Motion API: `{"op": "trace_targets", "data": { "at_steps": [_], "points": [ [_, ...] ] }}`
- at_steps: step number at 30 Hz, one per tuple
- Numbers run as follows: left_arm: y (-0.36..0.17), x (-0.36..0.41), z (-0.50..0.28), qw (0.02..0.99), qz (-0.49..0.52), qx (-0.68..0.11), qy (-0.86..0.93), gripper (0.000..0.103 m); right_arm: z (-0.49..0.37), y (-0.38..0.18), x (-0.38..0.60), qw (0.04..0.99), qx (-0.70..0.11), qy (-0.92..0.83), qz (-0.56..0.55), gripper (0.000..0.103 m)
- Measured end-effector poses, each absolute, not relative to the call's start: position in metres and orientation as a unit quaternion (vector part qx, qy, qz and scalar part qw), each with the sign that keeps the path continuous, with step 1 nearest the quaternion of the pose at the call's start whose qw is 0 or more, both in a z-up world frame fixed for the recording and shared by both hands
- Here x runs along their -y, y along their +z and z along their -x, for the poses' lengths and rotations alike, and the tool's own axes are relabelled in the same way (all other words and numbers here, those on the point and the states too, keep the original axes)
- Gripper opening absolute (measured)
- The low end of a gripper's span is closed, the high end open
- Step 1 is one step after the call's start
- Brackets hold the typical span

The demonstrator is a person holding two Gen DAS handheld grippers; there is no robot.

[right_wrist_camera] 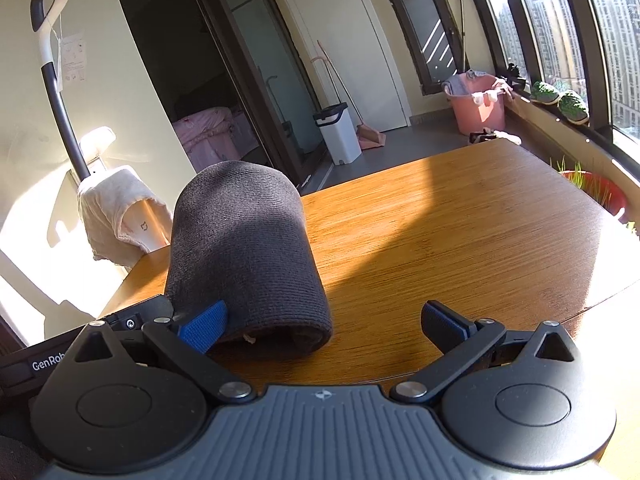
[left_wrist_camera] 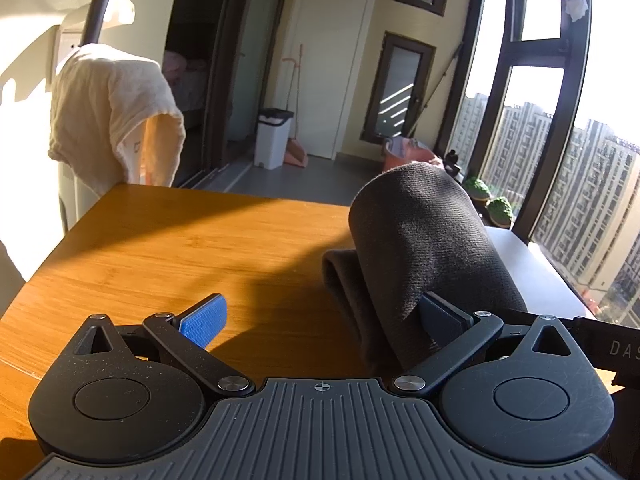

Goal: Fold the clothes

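a dark grey folded garment [left_wrist_camera: 424, 248] humps in a thick loop on the wooden counter [left_wrist_camera: 168, 248], resting between the two tools. the left gripper [left_wrist_camera: 320, 322] and right gripper [right_wrist_camera: 322, 320] both hold their jaws spread wide, grasping nothing; one inner pad [right_wrist_camera: 204, 326] of each just meets the cloth's flank, seemingly steadying the fold. bare counter runs ahead to its far edge, giving room to press flat.

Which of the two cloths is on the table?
The dark grey cloth, rolled up on the wooden table. The cream one hangs over a stand beyond the edge.
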State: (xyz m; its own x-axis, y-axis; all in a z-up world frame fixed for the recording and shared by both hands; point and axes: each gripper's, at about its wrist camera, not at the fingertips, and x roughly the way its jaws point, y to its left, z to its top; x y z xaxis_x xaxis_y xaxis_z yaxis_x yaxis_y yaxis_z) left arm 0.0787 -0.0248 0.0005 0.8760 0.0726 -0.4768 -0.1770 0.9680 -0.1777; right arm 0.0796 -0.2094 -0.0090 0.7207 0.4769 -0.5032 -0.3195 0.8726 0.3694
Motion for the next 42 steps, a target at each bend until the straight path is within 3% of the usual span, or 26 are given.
{"op": "trace_targets", "data": {
  "at_steps": [8, 15, 29, 31, 34, 37, 42],
  "points": [
    [-0.003, 0.023, -0.033, 0.948, 0.133, -0.277, 0.079, 0.103, -0.048, -0.01, 0.226, 0.922, -0.337, 0.177, -0.073, 0.103],
    [-0.011, 0.049, -0.03, 0.922, 0.055, -0.357, 0.138, 0.103, -0.045, -0.012, 0.201, 0.924, -0.36, 0.127, 0.037, 0.103],
    [-0.011, 0.05, -0.03, 0.924, 0.049, -0.36, 0.121, 0.103, -0.034, -0.012, 0.218, 0.914, -0.354, 0.19, 0.061, 0.103],
    [0.001, 0.039, -0.031, 0.929, 0.111, -0.347, 0.07, 0.103, -0.039, -0.011, 0.226, 0.915, -0.351, 0.194, 0.038, 0.103],
    [0.043, 0.035, -0.051, 0.933, 0.192, -0.305, 0.005, 0.103, -0.045, -0.012, 0.227, 0.917, -0.351, 0.186, 0.037, 0.103],
    [0.079, 0.062, -0.098, 0.939, 0.169, -0.299, -0.016, 0.103, -0.042, -0.014, 0.22, 0.916, -0.352, 0.183, 0.06, 0.103],
    [0.065, 0.114, -0.177, 0.92, 0.109, -0.374, -0.027, 0.103, -0.041, -0.014, 0.227, 0.916, -0.348, 0.193, 0.045, 0.103]
  ]
}}
